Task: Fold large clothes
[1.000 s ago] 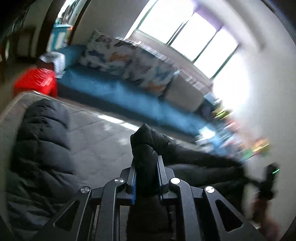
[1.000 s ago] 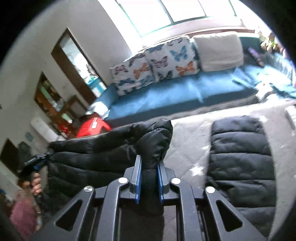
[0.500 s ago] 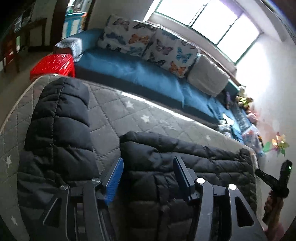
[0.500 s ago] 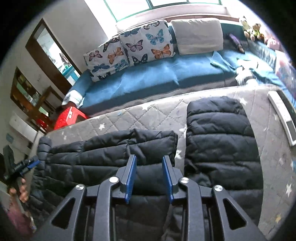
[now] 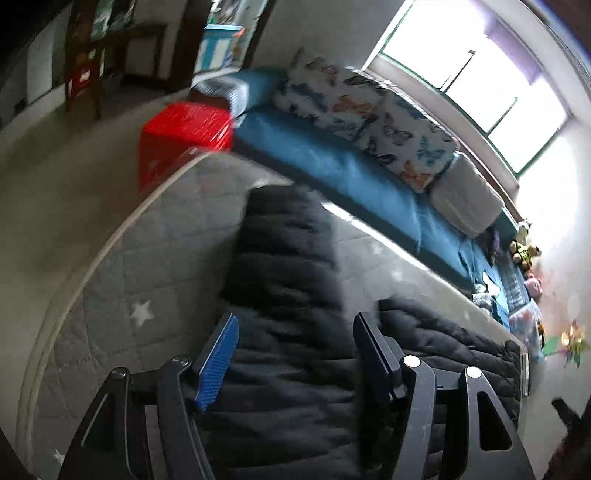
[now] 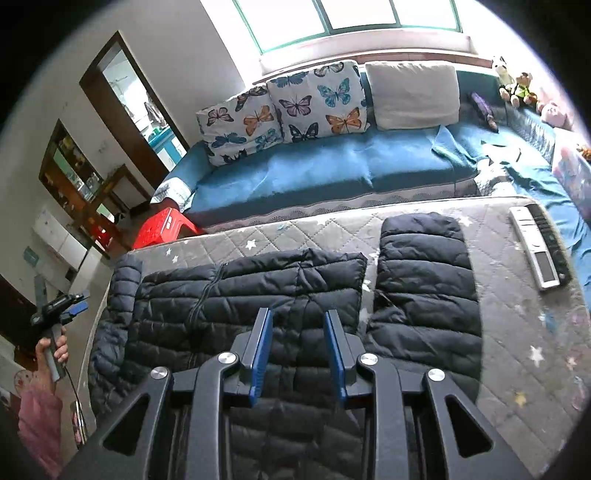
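Between the blue pads of our right gripper (image 6: pixel 298 345) nothing is pinched: its jaws stand partly apart after opening a moment ago, above the black puffer jacket (image 6: pixel 258 295), which lies flat on the grey quilted mattress (image 6: pixel 517 325) just below and ahead of them. Its folded body spreads in front of the fingers, one sleeve (image 6: pixel 424 280) lies stretched out just to their right, and the other sleeve (image 6: pixel 122 295) curls along the mattress edge to the left. Off to the far left of that gripper we see a hand (image 6: pixel 51 347) in a pink sleeve holding our left gripper (image 6: pixel 62 310) clear of the mattress. From the left wrist, blurred, our left gripper (image 5: pixel 295 350) has just been opening wider, and its jaws stand well apart with nothing between them, the jacket (image 5: pixel 288 258) beneath and beyond. A remote control (image 6: pixel 539 247) rests on the mattress far to the right of the right gripper. Beyond the mattress runs a blue sofa (image 6: pixel 314 166) with butterfly cushions (image 6: pixel 288 110), a red stool (image 6: pixel 162 225) at its left end, and windows (image 6: pixel 351 18) behind.
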A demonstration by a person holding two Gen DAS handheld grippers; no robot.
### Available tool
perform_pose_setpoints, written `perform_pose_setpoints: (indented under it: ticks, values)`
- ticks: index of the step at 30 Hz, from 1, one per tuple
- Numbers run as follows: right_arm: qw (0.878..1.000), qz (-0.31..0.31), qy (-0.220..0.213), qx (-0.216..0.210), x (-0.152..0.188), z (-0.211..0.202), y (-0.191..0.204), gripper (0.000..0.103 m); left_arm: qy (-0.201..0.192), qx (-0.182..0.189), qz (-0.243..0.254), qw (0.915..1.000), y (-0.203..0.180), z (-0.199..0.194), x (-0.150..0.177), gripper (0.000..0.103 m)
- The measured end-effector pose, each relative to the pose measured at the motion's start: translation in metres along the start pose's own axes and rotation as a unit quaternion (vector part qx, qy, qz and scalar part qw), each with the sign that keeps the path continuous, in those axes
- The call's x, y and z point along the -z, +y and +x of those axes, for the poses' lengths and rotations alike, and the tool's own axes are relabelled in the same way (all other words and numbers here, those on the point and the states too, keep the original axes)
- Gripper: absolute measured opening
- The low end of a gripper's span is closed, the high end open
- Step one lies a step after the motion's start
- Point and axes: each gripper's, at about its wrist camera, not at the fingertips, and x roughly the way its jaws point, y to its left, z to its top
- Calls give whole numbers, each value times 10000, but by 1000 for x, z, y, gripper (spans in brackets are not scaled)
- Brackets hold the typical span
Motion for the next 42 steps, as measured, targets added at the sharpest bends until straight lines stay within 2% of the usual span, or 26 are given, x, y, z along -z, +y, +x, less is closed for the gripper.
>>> perform_pose_setpoints:
  ticks: [2, 5, 9, 12, 13, 15, 16, 17, 18, 23, 27, 31, 37, 40, 42]
  values:
    - [9999, -88, 34, 116, 6, -11, 1, 32, 79, -40, -173, 9998, 21, 12, 3, 68]
    - [9998, -106, 78, 145, 15, -29, -3, 32, 229, 90, -560, 9981, 51, 34, 6, 68]
    - [9995, -113, 93, 289, 21, -50, -9, 32, 444, 753, -1193, 9890, 83, 65, 6, 68]
    - [9989, -91, 14, 460, 20, -63, -12, 32, 608, 1221, -1491, 9794, 95, 85, 7, 68]
    - [9988, -92, -16, 486, 20, -65, -12, 32, 577, 1358, -1530, 9772, 97, 88, 8, 65]
    - [9986, -74, -61, 514, 20, -68, -14, 32, 471, 1452, -1482, 9771, 98, 89, 8, 40]
    - [9985, -45, -76, 532, 20, -68, -15, 32, 446, 1393, -1393, 9794, 97, 89, 8, 23]
    - [9986, -9, -85, 515, 21, -67, -15, 32, 411, 1314, -1324, 9816, 96, 88, 9, 14]
    - [9988, 4, -79, 489, 22, -66, -15, 32, 354, 1282, -1299, 9826, 94, 84, 9, 11]
    - [9992, -238, 67, 326, 39, -59, 5, 32, -615, 1004, -1339, 9840, 114, 25, 2, 9]
    - [9977, -596, 230, 218, 52, -51, 31, 32, -785, 944, -1357, 9831, 129, -10, 2, 9]
    - [9952, -952, 67, 210, 54, -63, 55, 32, -1236, 1120, -1084, 9800, 117, -61, 14, 9]
    - [9940, -1051, -264, 151, 62, -96, 66, 32, -1792, 1259, 26, 9757, 36, -153, 45, 9]
    - [9937, -1034, -365, 210, 71, -108, 62, 32, -1882, 1402, 602, 9702, -17, -191, 69, 9]
    - [9939, -983, -451, 223, 78, -118, 55, 32, -1869, 1460, 953, 9668, -55, -203, 85, 9]
